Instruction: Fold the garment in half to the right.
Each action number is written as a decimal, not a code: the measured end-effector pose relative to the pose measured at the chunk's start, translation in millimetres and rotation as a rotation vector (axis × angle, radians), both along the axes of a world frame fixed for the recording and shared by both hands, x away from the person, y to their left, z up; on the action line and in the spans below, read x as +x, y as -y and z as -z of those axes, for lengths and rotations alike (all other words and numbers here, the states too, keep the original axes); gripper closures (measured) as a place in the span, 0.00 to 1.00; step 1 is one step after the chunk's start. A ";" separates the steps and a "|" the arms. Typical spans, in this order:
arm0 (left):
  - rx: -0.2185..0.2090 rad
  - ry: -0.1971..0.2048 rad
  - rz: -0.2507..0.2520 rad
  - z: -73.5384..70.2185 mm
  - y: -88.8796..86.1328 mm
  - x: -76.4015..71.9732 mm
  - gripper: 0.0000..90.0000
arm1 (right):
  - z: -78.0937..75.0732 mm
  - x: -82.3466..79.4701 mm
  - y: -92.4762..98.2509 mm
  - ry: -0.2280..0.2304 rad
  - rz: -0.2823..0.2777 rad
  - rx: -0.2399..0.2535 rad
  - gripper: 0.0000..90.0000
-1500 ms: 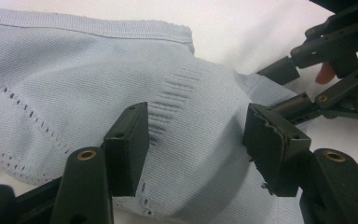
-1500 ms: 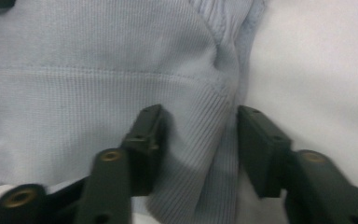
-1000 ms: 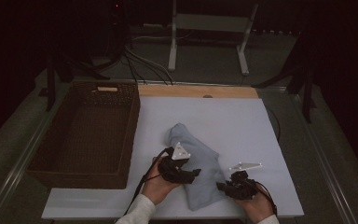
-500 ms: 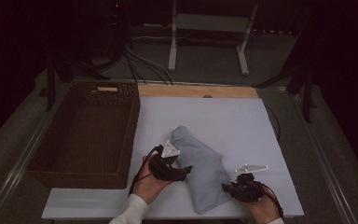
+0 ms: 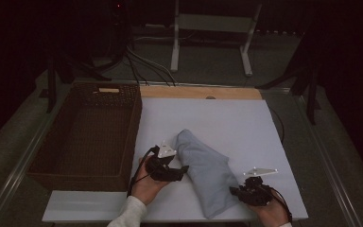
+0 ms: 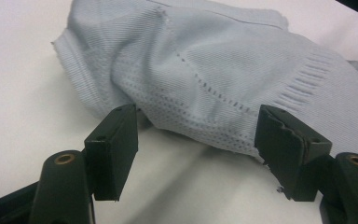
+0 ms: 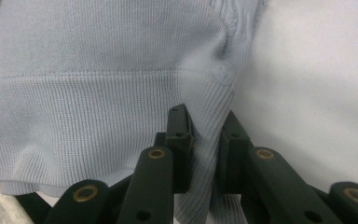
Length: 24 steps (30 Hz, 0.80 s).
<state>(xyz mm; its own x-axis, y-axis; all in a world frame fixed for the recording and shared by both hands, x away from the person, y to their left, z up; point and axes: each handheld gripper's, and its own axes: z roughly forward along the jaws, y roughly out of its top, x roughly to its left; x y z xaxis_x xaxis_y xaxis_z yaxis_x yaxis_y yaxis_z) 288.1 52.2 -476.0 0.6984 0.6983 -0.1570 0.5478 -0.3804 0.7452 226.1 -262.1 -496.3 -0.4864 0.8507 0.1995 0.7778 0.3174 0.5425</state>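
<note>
Two grippers are in my hands, and between them a light blue knit garment (image 5: 203, 175) lies folded on the white tabletop (image 5: 227, 118). It runs at a slant from up near the middle of the tabletop down to the near edge on my right side. My left gripper (image 5: 177, 171) sits just beside the garment's left edge, close to the top end. In the left gripper view its jaws stand wide apart and have just been opening; the cloth (image 6: 205, 70) lies right in front of them, and its edge comes close to both tips, but nothing is pinched between them. My left hand (image 5: 146, 182) rests on the tabletop under that gripper. My right gripper (image 5: 238, 191) is at the low end of the garment, near the front edge of the tabletop. In the right gripper view its jaws are narrow and squeeze a ribbed fold of the cloth (image 7: 207, 140) between them, so that gripper holds the garment. A flat hem band (image 7: 74, 121) spreads out to the left of that pinch. One brown woven basket (image 5: 87, 137) stands on the left side, just beside the white tabletop and apart from the garment
</note>
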 end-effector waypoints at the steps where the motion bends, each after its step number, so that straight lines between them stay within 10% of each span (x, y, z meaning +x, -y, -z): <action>1: 0.001 -0.001 0.000 0.3 -0.2 0.6 0.35 | 0.1 -0.1 0.5 0.001 0.001 0.000 0.87; 24: 0.017 -0.003 -0.044 8.8 -0.9 11.9 0.40 | 0.1 -2.5 10.1 0.000 0.012 -0.003 0.87</action>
